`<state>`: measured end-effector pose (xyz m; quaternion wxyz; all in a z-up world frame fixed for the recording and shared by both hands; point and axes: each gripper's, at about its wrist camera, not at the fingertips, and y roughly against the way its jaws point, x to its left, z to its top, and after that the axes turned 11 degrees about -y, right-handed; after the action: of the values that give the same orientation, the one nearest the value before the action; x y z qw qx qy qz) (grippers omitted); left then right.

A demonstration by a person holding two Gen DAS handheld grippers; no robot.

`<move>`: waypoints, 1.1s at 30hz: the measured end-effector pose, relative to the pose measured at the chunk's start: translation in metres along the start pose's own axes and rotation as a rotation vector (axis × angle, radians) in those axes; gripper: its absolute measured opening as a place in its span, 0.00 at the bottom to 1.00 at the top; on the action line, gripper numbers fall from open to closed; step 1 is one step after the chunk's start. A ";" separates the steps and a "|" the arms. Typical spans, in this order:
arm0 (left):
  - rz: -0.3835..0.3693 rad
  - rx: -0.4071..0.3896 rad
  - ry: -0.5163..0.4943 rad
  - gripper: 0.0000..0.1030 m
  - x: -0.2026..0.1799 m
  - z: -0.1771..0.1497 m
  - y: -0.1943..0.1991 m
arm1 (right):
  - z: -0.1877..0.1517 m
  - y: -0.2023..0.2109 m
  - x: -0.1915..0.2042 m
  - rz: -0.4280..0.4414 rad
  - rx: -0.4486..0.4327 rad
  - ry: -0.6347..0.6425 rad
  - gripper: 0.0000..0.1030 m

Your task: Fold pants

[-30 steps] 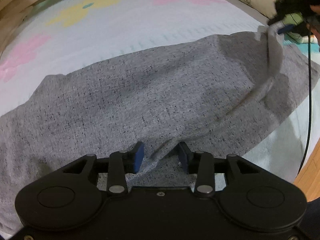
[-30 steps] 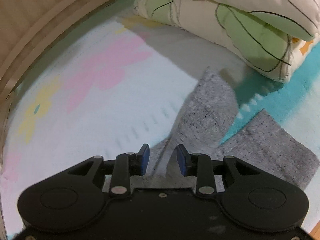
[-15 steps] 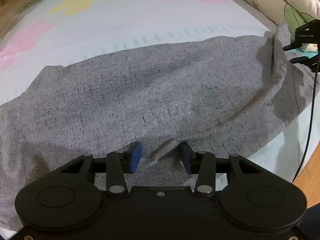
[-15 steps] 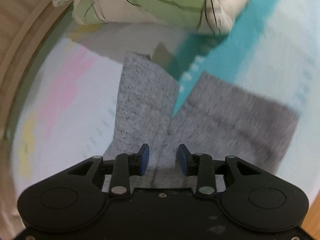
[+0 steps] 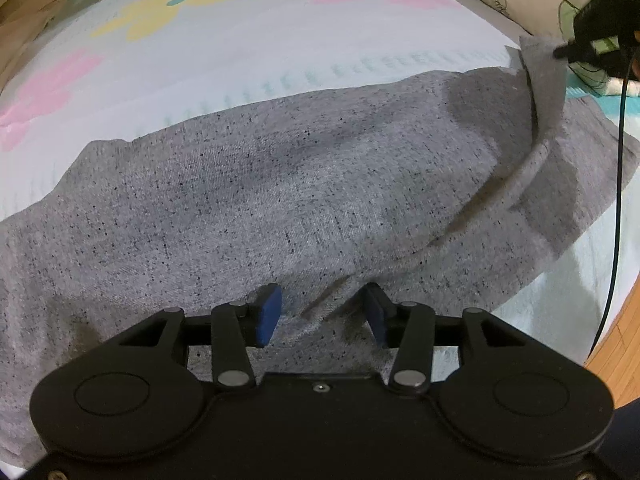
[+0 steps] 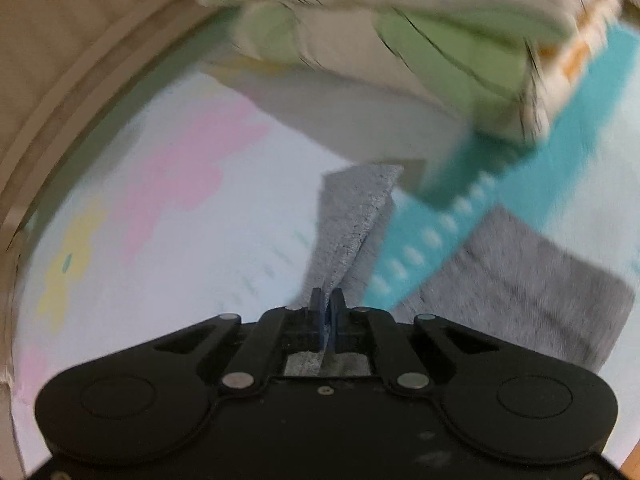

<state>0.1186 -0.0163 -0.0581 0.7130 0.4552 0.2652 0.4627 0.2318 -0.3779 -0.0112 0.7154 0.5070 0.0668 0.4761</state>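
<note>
Grey speckled pants (image 5: 304,184) lie spread across a pastel flowered bed sheet (image 5: 240,32). My left gripper (image 5: 320,316) is open, its blue pads on either side of a raised fold of the pants near the waist. My right gripper (image 6: 329,312) is shut on the hem of one grey pant leg (image 6: 352,216) and holds it lifted off the sheet. It also shows in the left wrist view (image 5: 568,50) at the far right, pulling that leg end up. The other leg (image 6: 528,292) lies flat on the sheet.
A folded quilt with green leaf print (image 6: 420,32) lies at the head of the bed. A wooden bed frame (image 6: 60,72) curves along the left. A black cable (image 5: 618,184) hangs at the right, over a wooden floor (image 5: 620,344).
My right gripper has shut on the pant leg hem and lifted it, with the view swinging. My left gripper has stayed open over the fold.
</note>
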 end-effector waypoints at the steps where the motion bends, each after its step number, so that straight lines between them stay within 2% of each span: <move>1: 0.001 -0.006 -0.008 0.53 -0.001 -0.001 0.001 | -0.001 0.006 0.004 -0.003 -0.012 0.024 0.04; 7: 0.043 -0.072 -0.145 0.53 -0.015 -0.015 0.011 | -0.003 0.034 0.002 -0.041 -0.040 0.070 0.04; 14: 0.082 -0.132 -0.271 0.53 -0.032 -0.023 0.019 | -0.002 0.051 -0.037 -0.126 0.014 -0.010 0.04; 20: 0.184 -0.199 -0.368 0.53 -0.041 -0.027 0.023 | -0.005 0.059 -0.057 -0.158 0.046 -0.040 0.04; 25: 0.190 -0.168 -0.407 0.53 -0.045 -0.032 0.012 | -0.004 0.062 -0.049 -0.143 0.033 -0.026 0.04; 28: 0.221 -0.191 -0.454 0.52 -0.049 -0.035 0.009 | -0.004 0.061 -0.045 -0.139 0.026 -0.018 0.04; 29: 0.211 -0.192 -0.469 0.39 -0.050 -0.033 0.008 | -0.004 0.060 -0.045 -0.140 0.027 -0.017 0.04; 31: 0.172 -0.171 -0.470 0.07 -0.047 -0.029 0.008 | -0.004 0.059 -0.047 -0.144 0.032 -0.018 0.04; 33: 0.144 -0.163 -0.414 0.06 -0.039 -0.023 0.013 | -0.004 0.061 -0.049 -0.146 0.037 -0.031 0.04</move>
<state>0.0776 -0.0402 -0.0585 0.7517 0.4989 0.0419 0.4293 0.1661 -0.4101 0.0158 0.7398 0.5212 0.1012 0.4132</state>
